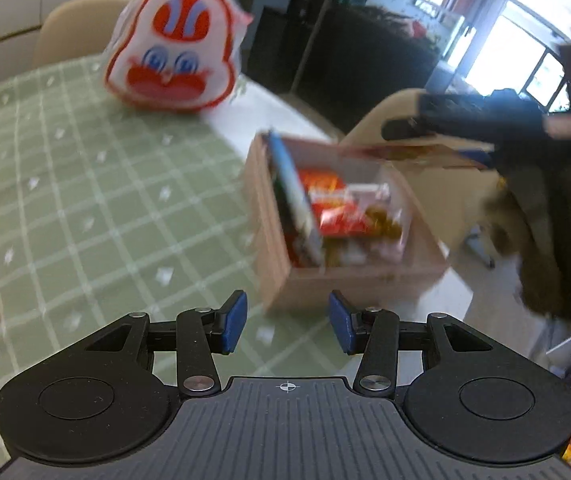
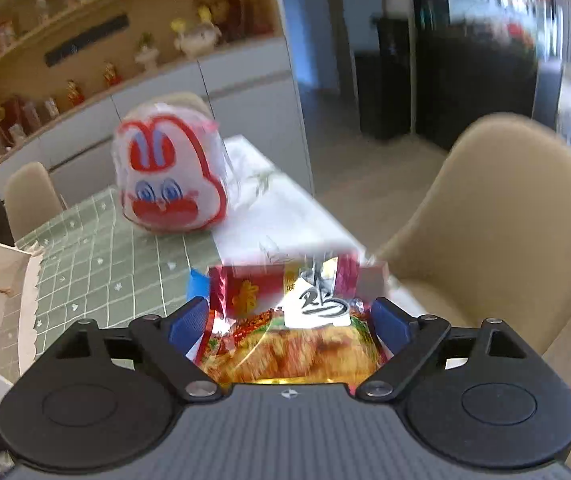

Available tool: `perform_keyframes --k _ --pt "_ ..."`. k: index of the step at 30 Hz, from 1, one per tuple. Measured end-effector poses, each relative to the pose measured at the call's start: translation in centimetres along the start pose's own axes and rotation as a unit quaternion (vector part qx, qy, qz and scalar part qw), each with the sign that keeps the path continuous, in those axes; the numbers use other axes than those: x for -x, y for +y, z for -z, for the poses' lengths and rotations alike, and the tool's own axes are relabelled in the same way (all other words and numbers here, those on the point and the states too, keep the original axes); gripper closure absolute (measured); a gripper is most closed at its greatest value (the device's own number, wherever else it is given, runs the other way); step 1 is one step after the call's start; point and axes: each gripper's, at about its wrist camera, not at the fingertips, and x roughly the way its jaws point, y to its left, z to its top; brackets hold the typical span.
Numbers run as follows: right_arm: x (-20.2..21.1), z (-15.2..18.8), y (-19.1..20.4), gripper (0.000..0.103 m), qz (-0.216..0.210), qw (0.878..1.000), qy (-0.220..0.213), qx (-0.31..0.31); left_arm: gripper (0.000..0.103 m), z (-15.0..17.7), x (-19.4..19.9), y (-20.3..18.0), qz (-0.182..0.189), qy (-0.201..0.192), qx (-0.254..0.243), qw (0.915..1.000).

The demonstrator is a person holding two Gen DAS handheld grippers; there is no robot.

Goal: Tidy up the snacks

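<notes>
A shiny red and yellow snack packet (image 2: 285, 320) lies flat between the blue pads (image 2: 189, 322) of my right gripper (image 2: 289, 316). Its jaws stand wide and the packet, blurred, looks loose between them. In the left wrist view the same packet (image 1: 417, 156) hangs just under the right gripper's black finger (image 1: 409, 128), above the far rim of a brown box (image 1: 269, 216). The box holds several snack packets (image 1: 337, 208). My left gripper (image 1: 287, 322) hovers open over the green cloth in front of the box, with nothing between its pads.
A white bag with a red bunny face (image 1: 173, 48) stands at the back of the green checked tablecloth (image 1: 85, 184). Beige chairs (image 2: 497, 232) stand by the table's right side and behind it. A white torn-edged carton (image 2: 1, 300) sits at the left.
</notes>
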Motion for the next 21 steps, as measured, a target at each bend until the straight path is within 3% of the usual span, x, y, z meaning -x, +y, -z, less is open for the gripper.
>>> perform_keyframes --k 3,7,13,15,16,17,19,21 --pt "-0.3 1.4 0.5 0.016 0.021 1.000 -0.003 0.002 0.054 1.5 1.0 1.3 -0.011 0.003 0.015 0.9998" --pt "2.4 4.1 1.0 0.016 0.038 0.999 -0.031 0.013 0.055 2.0 2.2 1.7 -0.016 -0.005 0.015 0.9997" --pt "9.1 9.8 1.6 0.016 0.071 0.996 -0.053 0.000 0.059 1.9 4.6 -1.2 0.019 -0.043 -0.047 0.9978" --pt "11.3 12.0 2.0 0.016 0.079 0.995 -0.060 -0.011 0.070 2.2 5.6 -2.2 0.023 -0.054 -0.074 0.9955" --pt "12.1 12.8 2.3 0.016 0.080 0.995 -0.059 -0.013 0.084 2.5 6.2 -2.6 0.028 -0.057 -0.085 0.9944" --pt "13.1 13.9 2.8 0.016 0.078 0.995 -0.056 -0.014 0.089 2.8 6.8 -3.0 0.039 -0.060 -0.095 0.9929" --pt "14.8 15.5 3.5 0.015 0.079 0.995 -0.057 -0.021 0.088 3.5 7.9 -3.7 0.050 -0.068 -0.110 0.9903" --pt "16.4 17.0 4.3 0.016 0.087 0.994 -0.062 -0.033 0.088 4.5 8.8 -4.6 0.033 -0.084 -0.131 0.9873"
